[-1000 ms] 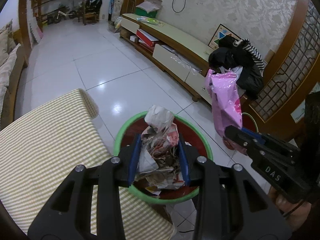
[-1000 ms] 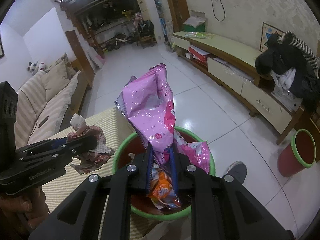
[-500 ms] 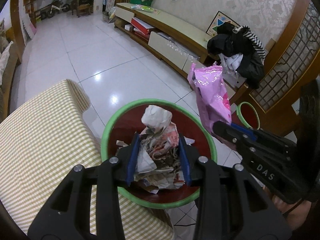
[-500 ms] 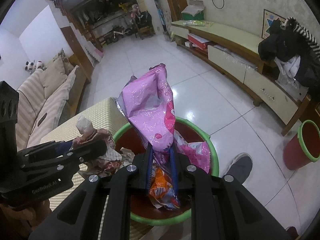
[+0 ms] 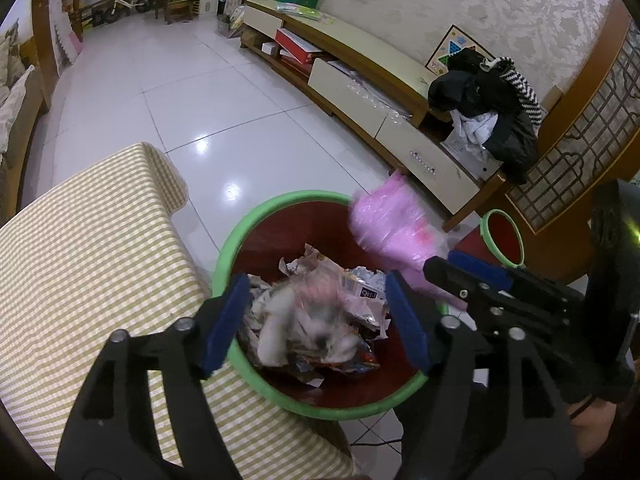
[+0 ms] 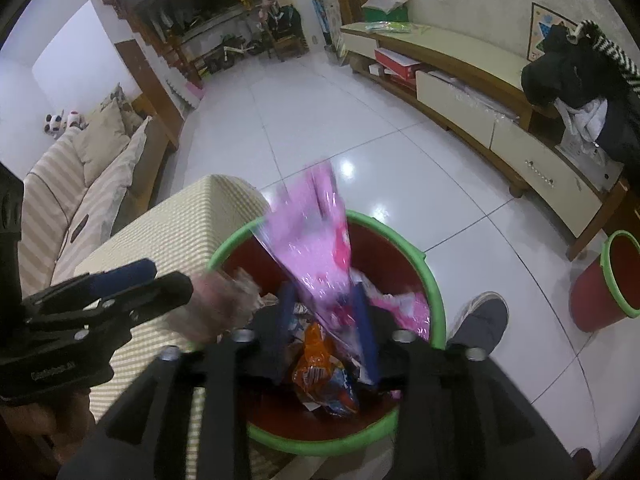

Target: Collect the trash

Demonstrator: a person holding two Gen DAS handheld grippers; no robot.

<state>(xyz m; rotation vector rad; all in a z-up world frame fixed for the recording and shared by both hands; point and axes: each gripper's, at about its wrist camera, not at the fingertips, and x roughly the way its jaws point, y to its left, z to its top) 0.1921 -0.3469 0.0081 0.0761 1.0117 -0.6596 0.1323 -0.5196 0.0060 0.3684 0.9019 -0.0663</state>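
Both hand-held grippers have been brought lower over the red bin with the green rim (image 5: pixel 256 224), and what was pinched tight a moment ago is now being let go. The left hand-held gripper (image 5: pixel 316 320) is seen with its jaws opening wide, and the crumpled paper wad (image 5: pixel 304 328) is blurred between the blue pads, no longer squeezed, right above the trash already in the bin. The right hand-held gripper (image 6: pixel 326 336) is seen with its jaws opening too; the pink plastic bag (image 6: pixel 316 236) is loose between them, its top sticking up past the rim. The bin stands on the floor just beside the counter (image 5: pixel 88 248) with the checked cloth.

Both pieces look very light and soft. The bag seems thin and slippery, so it is best pinched at a bunched-up part. The wad is squashy and can be grabbed around its middle.
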